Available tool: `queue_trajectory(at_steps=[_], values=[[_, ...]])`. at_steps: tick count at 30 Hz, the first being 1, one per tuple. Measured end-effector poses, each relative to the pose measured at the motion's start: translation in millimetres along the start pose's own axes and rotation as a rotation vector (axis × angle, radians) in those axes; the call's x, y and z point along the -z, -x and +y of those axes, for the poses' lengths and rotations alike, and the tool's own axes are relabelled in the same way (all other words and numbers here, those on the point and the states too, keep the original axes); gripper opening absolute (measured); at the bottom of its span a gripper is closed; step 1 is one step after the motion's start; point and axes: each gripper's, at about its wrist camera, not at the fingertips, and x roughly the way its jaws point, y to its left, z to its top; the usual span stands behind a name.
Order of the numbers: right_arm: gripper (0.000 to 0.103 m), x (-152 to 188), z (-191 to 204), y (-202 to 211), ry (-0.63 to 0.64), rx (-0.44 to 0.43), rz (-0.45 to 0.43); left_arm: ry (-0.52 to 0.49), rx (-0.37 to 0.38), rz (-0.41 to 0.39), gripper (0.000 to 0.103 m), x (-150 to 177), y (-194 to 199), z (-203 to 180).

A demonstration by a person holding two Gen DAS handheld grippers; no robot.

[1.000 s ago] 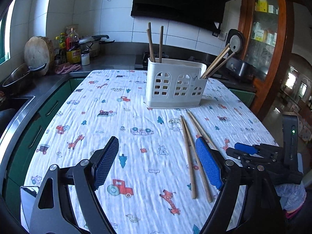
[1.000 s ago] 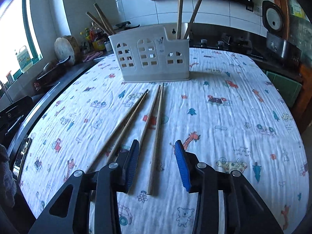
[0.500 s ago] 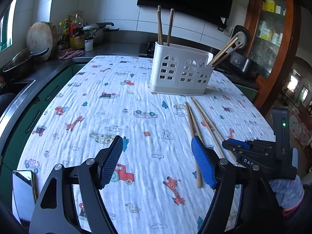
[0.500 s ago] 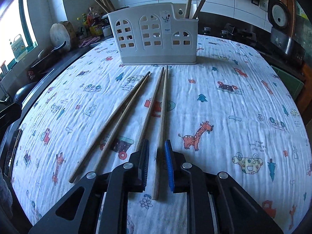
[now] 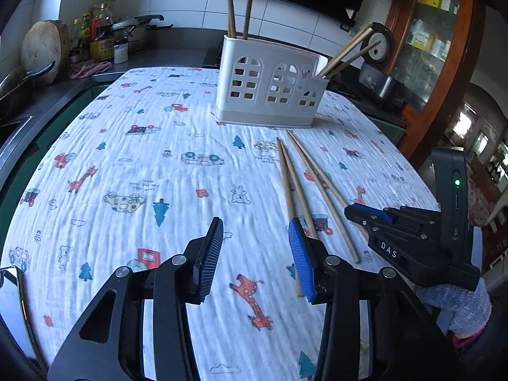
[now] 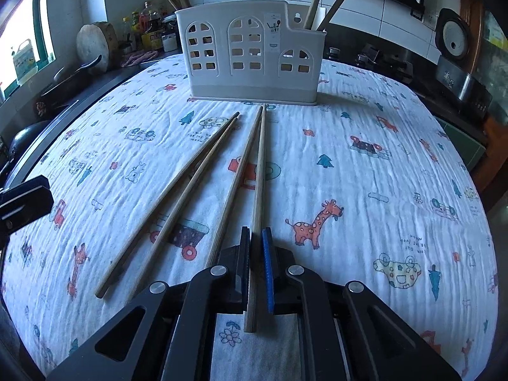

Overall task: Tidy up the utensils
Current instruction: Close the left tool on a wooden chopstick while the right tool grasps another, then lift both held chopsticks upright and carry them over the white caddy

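Several wooden chopsticks lie on the printed tablecloth in front of a white utensil holder (image 6: pixel 252 52), which also shows in the left wrist view (image 5: pixel 270 92) with more chopsticks standing in it. My right gripper (image 6: pixel 256 238) is shut on the rightmost chopstick (image 6: pixel 258 171) near its thick end, low at the cloth. A second chopstick (image 6: pixel 236 187) lies just left of it, and a pair (image 6: pixel 177 197) lies further left. My left gripper (image 5: pixel 257 247) is open and empty above the cloth, left of the chopsticks (image 5: pixel 293 187). The right gripper (image 5: pixel 368 214) shows at the right in the left wrist view.
A counter with bottles (image 5: pixel 101 41), a pot and a round wooden board (image 5: pixel 41 49) runs along the left and back. A phone (image 5: pixel 12 311) lies at the table's near left corner. A wooden cabinet (image 5: pixel 438 47) stands at the right. A rice cooker (image 6: pixel 457 60) sits at the back right.
My right gripper has moved forward and closed its jaws around the rightmost chopstick. My left gripper has shifted closer to the holder and stays open.
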Motion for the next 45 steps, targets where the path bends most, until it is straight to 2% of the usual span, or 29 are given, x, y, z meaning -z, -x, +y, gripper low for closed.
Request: queue_trajectory(at_steps=[8, 10, 20, 23, 32, 39, 45], values=[[0.007, -3.3, -10.5, 17.2, -0.030, -0.017, -0.052, -0.030, 0.050, 0.071, 0.036, 3.3, -29.8, -23.0], [0.007, -4.5, -12.9, 23.9, -0.036, -0.021, -0.071, -0.026, 0.058, 0.086, 0.031, 2.4, -37.0, -24.6], [0.007, -11.4, -21.6, 54.5, -0.046, -0.045, -0.154, -0.043, 0.043, 0.143, 0.017, 3.6, -61.5, -33.8], [0.007, -11.4, -23.3, 56.7, -0.051, -0.053, -0.159, -0.049, 0.035, 0.156, 0.017, 4.6, -65.7, -36.2], [0.007, -11.0, -25.9, 57.8, -0.056, -0.061, -0.160, -0.054, 0.015, 0.178, 0.007, 0.3, -71.2, -37.6], [0.007, -19.8, -28.8, 71.1, -0.046, -0.048, -0.192, -0.054, 0.029, 0.122, 0.007, -16.3, -50.1, -35.2], [0.007, -33.5, -29.3, 82.8, -0.036, -0.062, -0.215, -0.070, 0.036, 0.035, 0.007, -37.8, -21.0, -34.3]])
